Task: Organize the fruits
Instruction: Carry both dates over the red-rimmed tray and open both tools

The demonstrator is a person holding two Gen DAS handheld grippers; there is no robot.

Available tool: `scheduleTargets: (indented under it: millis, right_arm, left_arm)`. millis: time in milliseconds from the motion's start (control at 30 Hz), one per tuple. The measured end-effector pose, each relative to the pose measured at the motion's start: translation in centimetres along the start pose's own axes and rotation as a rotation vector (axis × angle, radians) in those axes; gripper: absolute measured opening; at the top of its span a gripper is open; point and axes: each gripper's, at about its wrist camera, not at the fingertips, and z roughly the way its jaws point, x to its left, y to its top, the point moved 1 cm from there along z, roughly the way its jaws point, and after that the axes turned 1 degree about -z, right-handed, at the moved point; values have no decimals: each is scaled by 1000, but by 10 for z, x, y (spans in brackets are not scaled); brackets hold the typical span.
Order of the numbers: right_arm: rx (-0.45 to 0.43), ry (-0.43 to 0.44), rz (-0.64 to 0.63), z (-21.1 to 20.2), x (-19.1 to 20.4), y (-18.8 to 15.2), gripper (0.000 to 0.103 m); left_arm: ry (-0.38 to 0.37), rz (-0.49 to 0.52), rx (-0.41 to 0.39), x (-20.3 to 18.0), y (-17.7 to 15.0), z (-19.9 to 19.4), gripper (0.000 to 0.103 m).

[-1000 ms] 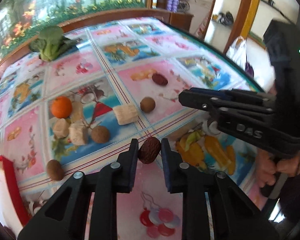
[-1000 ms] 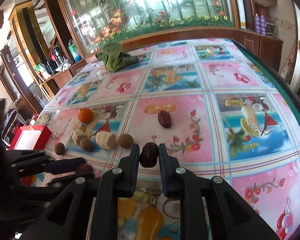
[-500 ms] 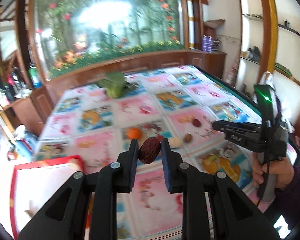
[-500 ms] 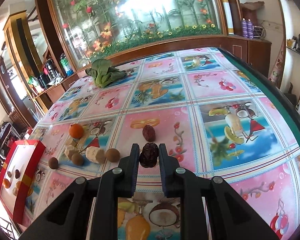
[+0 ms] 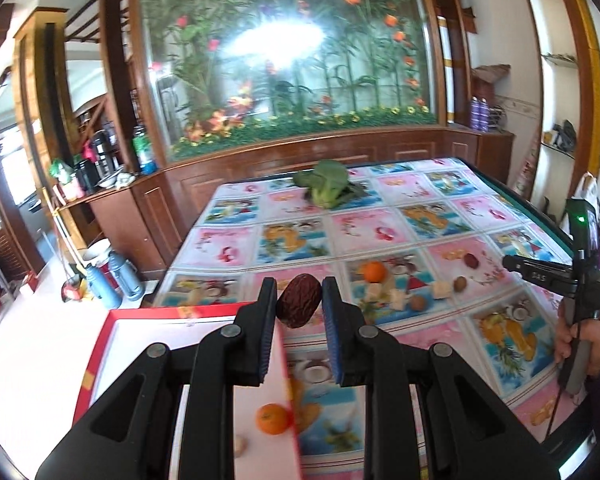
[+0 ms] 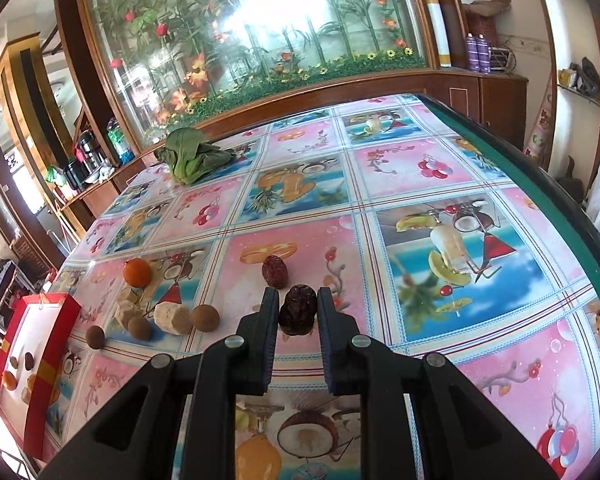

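My left gripper (image 5: 299, 307) is shut on a dark red date (image 5: 299, 305), held high above the red-rimmed white box (image 5: 140, 344), which holds an orange (image 5: 273, 419). My right gripper (image 6: 298, 311) is shut on a second wrinkled date (image 6: 297, 309) above the table. A third date (image 6: 275, 271) lies just beyond it. An orange (image 6: 137, 272), pale chunks (image 6: 172, 317) and brown round fruits (image 6: 205, 317) lie to the left. The box (image 6: 28, 360) also shows in the right wrist view, with several small fruits inside. The right gripper (image 5: 540, 274) shows in the left wrist view.
A leafy green vegetable (image 6: 190, 158) lies at the table's far side. The fruit-print tablecloth (image 6: 420, 168) covers the table, with a dark green edge (image 6: 560, 184) on the right. A wooden cabinet with a flower panel (image 5: 300, 152) stands behind. Thermoses (image 5: 112, 280) stand on the floor at left.
My left gripper has lifted and swung left with its date, from low over the table to above the red box. My right gripper has risen slightly, still holding its date.
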Motion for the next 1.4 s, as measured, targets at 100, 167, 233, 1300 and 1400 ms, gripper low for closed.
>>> scheduleTargets:
  millis: [100, 167, 233, 1300, 1400]
  right_arm:
    - [24, 17, 22, 1, 7, -2, 18]
    - [24, 46, 21, -3, 21, -4, 18]
    - [26, 109, 8, -7, 46, -7, 17]
    - [399, 407, -370, 74, 357, -55, 17]
    - [435, 384, -379, 82, 360, -58, 17]
  left_arm:
    - [40, -18, -8, 16, -5, -4, 24]
    - [53, -38, -6, 27, -9, -5, 24]
    - [65, -60, 1, 39, -14, -4, 24]
    - [238, -325, 295, 212, -88, 81, 25]
    - [236, -321, 329, 212, -88, 90, 25]
